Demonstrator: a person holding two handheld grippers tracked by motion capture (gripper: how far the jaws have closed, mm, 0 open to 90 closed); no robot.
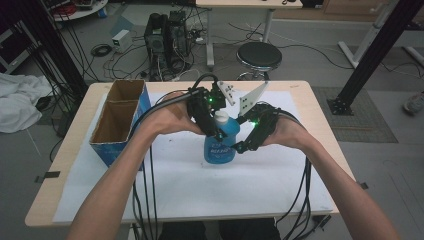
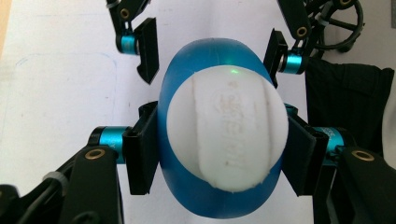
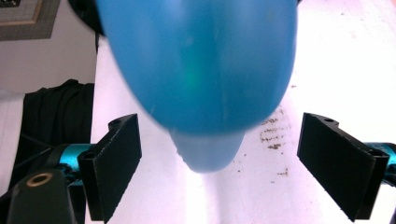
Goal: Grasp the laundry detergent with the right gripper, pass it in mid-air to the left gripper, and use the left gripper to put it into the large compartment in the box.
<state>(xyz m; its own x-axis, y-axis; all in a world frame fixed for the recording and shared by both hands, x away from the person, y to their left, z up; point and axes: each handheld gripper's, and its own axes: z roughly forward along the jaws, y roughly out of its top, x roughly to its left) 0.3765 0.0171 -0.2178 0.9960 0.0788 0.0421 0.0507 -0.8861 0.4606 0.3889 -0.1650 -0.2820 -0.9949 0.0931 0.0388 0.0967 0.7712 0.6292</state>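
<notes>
A grey floor [image 1: 310, 60] lies beyond the wooden table [image 1: 65, 165], strewn with black cables [image 1: 107, 55]. A round black stool [image 1: 259, 55] stands by a computer tower [image 1: 162, 42], with a white desk [image 1: 240, 5] behind. White cloth [image 1: 17, 102] lies heaped at left.

On the worktop [image 1: 300, 95], the white sheet [image 1: 200, 190] lies bare in front of the blue bottle [image 1: 220, 145], open to either hand. Both sets of tongs crowd the bottle: the left tongs [image 2: 219, 149] clamp its white cap [image 2: 226, 126], and the right tongs [image 3: 233, 168] stand spread around its body. An open cardboard box [image 1: 120, 120] blocks the left edge.
</notes>
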